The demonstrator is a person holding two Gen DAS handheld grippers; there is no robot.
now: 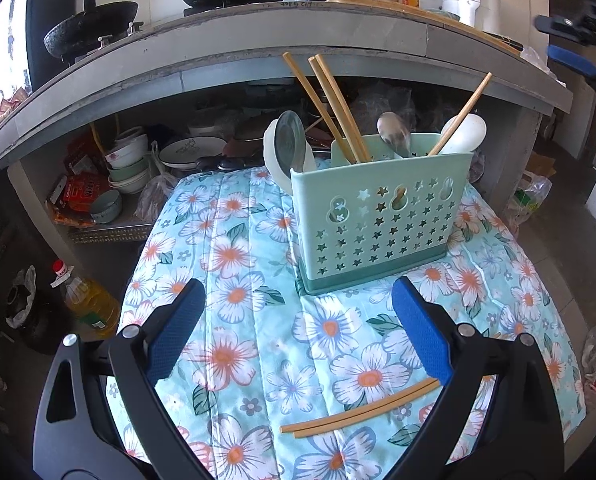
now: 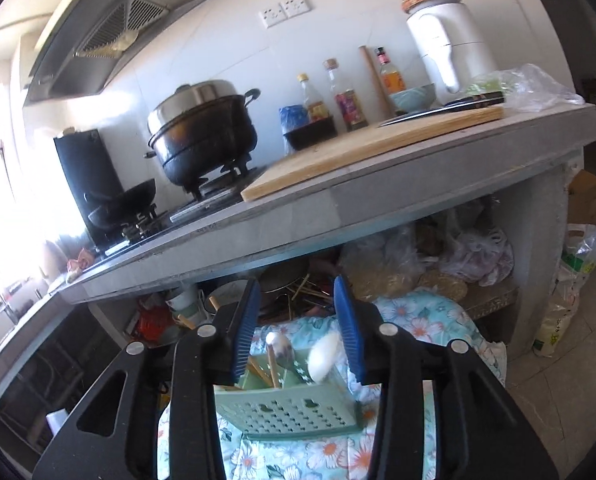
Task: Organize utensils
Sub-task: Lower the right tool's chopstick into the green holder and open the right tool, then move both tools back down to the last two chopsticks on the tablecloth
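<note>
holder base hidden by right tongs | white spoon blurred

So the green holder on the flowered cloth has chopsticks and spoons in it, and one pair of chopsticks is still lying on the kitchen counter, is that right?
Not quite. The leftover chopsticks lie on the flowered cloth, in front of the green holder, not on the kitchen counter. The left wrist view shows them. The rest stands: the holder has chopsticks and spoons in it.

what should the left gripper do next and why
Probably lower the left gripper, its jaws open and empty, onto the two chopsticks lying loose on the floral cloth just below it. The other utensils already stand in the green holder, so this pair seems the only one left.
</note>
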